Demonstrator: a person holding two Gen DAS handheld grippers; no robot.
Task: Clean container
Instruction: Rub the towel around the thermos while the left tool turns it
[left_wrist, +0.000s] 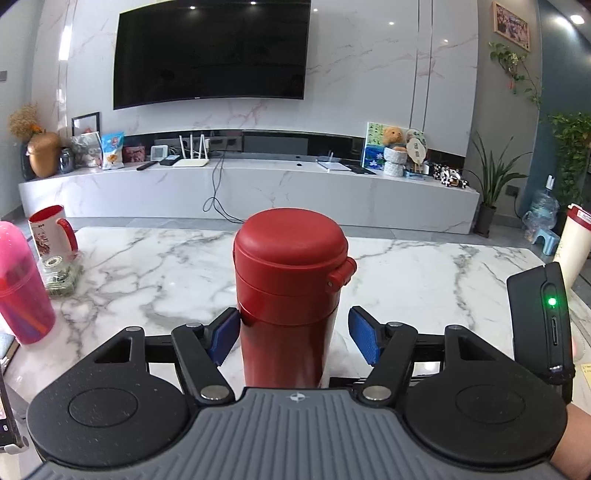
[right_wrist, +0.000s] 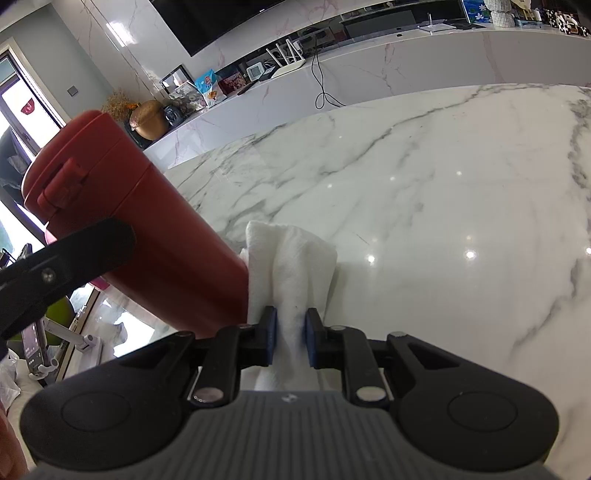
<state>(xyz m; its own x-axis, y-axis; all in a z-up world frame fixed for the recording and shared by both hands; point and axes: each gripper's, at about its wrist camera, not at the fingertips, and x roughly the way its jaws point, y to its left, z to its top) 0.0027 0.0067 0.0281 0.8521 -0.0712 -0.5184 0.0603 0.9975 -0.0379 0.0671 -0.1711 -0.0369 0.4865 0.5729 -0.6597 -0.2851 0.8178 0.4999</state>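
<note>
Now wiping the red flask's side.
Left gripper (left_wrist: 291, 338), jaws wide, brackets the upright red flask (left_wrist: 290, 295) at frame centre; right gripper (right_wrist: 290, 338) pinches a white cloth (right_wrist: 291, 266) touching it; next, probably rub upward.

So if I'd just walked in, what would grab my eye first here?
Probably the red flask, standing upright on the marble table between the open blue pads of the left claw. Next, the white cloth pinched in the right claw, right beside the flask. Behind it all, a big dark TV fills the wall.
</note>
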